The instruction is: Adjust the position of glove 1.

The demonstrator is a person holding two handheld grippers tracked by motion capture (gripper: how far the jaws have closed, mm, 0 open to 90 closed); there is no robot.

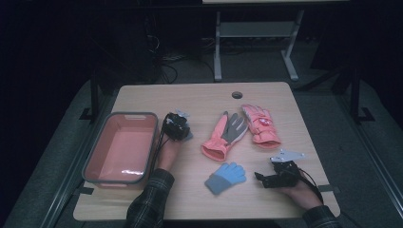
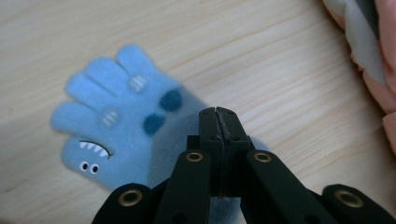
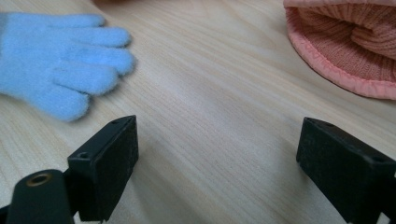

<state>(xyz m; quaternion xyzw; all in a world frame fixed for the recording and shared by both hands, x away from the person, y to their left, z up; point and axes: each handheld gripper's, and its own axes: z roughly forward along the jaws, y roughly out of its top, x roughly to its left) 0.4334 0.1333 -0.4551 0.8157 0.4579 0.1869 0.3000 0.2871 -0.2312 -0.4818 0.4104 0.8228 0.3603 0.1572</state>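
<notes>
Two small blue knit gloves are on the wooden table (image 1: pixel 199 99). One blue glove (image 2: pixel 116 116) bears a monster face, and my left gripper (image 2: pixel 218 115) is shut on its grey cuff; from above, that gripper (image 1: pixel 176 126) stands just right of the bin. The other blue glove (image 1: pixel 226 177) (image 3: pixel 60 65) lies flat near the front edge. My right gripper (image 1: pixel 260 178) (image 3: pixel 219 135) rests open to its right, with bare wood between the jaws. Two pink ski gloves (image 1: pixel 223 135) (image 1: pixel 260 124) lie at the table's centre.
A pink bin with a grey rim (image 1: pixel 119 115) stands on the left of the table. A pink knit cuff (image 3: pixel 345 51) lies ahead of the right gripper. There is a cable hole (image 1: pixel 237 94) near the far edge, and another table's legs (image 1: pixel 217 47) stand behind.
</notes>
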